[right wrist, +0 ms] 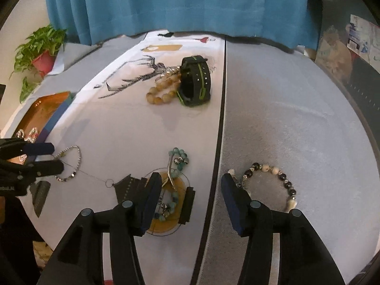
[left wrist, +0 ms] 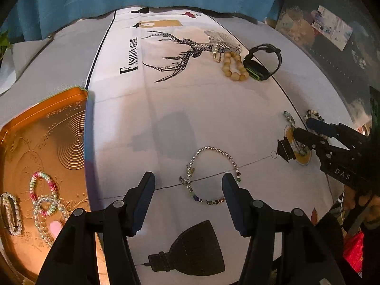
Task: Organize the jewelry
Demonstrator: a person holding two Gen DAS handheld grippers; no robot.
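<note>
My left gripper [left wrist: 188, 182] is open and empty, low over a silver bead bracelet [left wrist: 211, 175] with coloured beads that lies on the printed cloth between its fingers; the bracelet also shows in the right wrist view [right wrist: 71, 163]. A gold tin tray [left wrist: 30, 147] at the left holds three bracelets [left wrist: 44, 187]. My right gripper [right wrist: 188, 182] is open and empty, between a teal bead bracelet [right wrist: 174, 180] at its left finger and a black-and-cream bead bracelet [right wrist: 273, 180] at its right. Farther back lie an amber bead bracelet [right wrist: 163, 90] and a black-green watch [right wrist: 196, 80].
A white printed cloth [left wrist: 166, 109] and a grey cloth [right wrist: 296, 118] cover the table. A blue curtain [right wrist: 178, 7] hangs behind. A potted plant [right wrist: 40, 49] stands at the far left. The tray also shows at the left in the right wrist view [right wrist: 45, 109].
</note>
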